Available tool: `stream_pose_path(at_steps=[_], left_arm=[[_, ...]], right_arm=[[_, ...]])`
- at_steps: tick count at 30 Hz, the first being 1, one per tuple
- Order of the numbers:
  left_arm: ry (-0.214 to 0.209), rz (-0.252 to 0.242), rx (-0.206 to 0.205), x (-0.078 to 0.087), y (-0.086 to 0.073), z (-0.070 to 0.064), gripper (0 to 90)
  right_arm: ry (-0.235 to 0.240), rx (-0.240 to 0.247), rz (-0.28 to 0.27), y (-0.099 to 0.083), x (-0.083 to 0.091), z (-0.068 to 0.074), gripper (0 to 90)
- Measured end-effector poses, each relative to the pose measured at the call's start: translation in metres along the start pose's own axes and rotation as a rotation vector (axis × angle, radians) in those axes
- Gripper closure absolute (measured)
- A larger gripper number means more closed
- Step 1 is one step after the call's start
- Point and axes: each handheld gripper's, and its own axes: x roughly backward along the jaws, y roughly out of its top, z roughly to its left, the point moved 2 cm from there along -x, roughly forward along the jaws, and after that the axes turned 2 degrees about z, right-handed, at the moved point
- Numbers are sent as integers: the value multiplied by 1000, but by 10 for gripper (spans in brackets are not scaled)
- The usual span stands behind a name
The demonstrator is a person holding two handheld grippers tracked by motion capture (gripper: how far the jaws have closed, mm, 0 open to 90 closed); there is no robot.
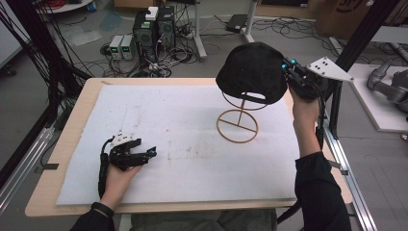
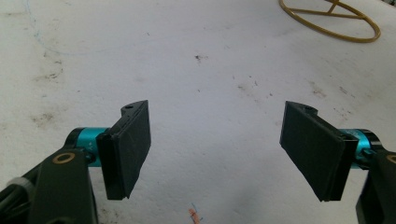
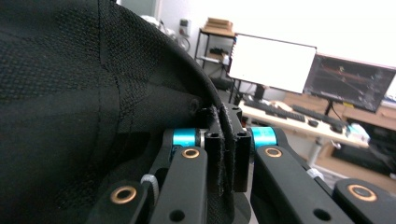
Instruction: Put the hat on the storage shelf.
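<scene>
— Right gripper [image 1: 290, 70] has its jaws clamped on the edge of the black cap [image 1: 252, 72]; from its own camera you can see a fold of the fabric [image 3: 226, 140] pinched flat between the two pads.

— And the other one?

— Left gripper [image 1: 144, 155] is low over the white mat [image 1: 183, 110] at the near left, jaws spread wide with nothing between them [image 2: 215, 140]. It's well away from the cap.

— Where does the cap sit, exactly?

— On top of the gold wire stand [image 1: 237, 122], over toward the far right of the table. Crown covers the upper ring; the round base is flat on the mat. From where I'm standing I can't tell if the cap's weight is on the wire or partly carried by the hand [image 1: 304, 103].

— So putting it on or taking it off?

— No way to say from this. My guess is it's the moment at the stand itself, grip on the rim. Either way, what comes next wants a straight, gentle motion, since that stand looks light and might tip if the fabric snags the ring.
</scene>
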Motion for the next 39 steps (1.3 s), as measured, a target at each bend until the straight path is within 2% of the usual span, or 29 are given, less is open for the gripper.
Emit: stream_pose_path(at_steps=[6, 7, 16, 18, 19, 20, 21, 22, 24, 25, 26, 27, 31, 32, 34, 36, 39], left_arm=[[-3, 3, 1, -1, 0, 0, 247], [-2, 4, 1, -1, 0, 0, 247], [-3, 9, -8, -1, 0, 0, 248], [-3, 9, -6, -1, 0, -1, 248], [-4, 10, -4, -1, 0, -1, 249], [-4, 10, -5, -1, 0, -1, 249], [-4, 11, -3, -1, 0, -1, 249], [-5, 12, -4, -1, 0, -1, 249], [-5, 13, -5, -1, 0, -1, 250], [-4, 12, -8, -1, 0, -1, 249], [-5, 11, -10, -1, 0, -1, 249], [-7, 10, -11, -1, 0, -1, 249], [-6, 11, -8, -1, 0, -1, 248], [-6, 13, -8, -1, 0, -1, 248], [-4, 13, -10, -1, 0, -1, 248], [-3, 16, -13, -1, 0, -1, 248], [-1, 18, -11, -1, 0, -1, 248]], right_arm=[[-26, -18, 54, -15, -4, -2, 881], [-26, -24, 73, -19, -5, -2, 879], [-7, -23, 117, -40, -5, -1, 854], [-2, -34, 126, -45, -4, -3, 807], [-2, -49, 127, -47, -2, -5, 734], [-2, -49, 127, -47, -2, -5, 734], [-5, -54, 123, -48, -1, -5, 695], [-11, -66, 124, -49, 3, -7, 617], [-15, -69, 125, -50, 5, -7, 604], [-13, -69, 125, -51, 8, -7, 566], [-18, -79, 129, -53, 13, -6, 484], [-18, -86, 130, -55, 15, -6, 453], [-14, -104, 143, -63, 24, -3, 397], [-14, -104, 149, -71, 32, 2, 369], [-15, -100, 146, -74, 35, 3, 360], [-22, -106, 144, -89, 50, 11, 348], [-24, -120, 155, -99, 56, 16, 336]])
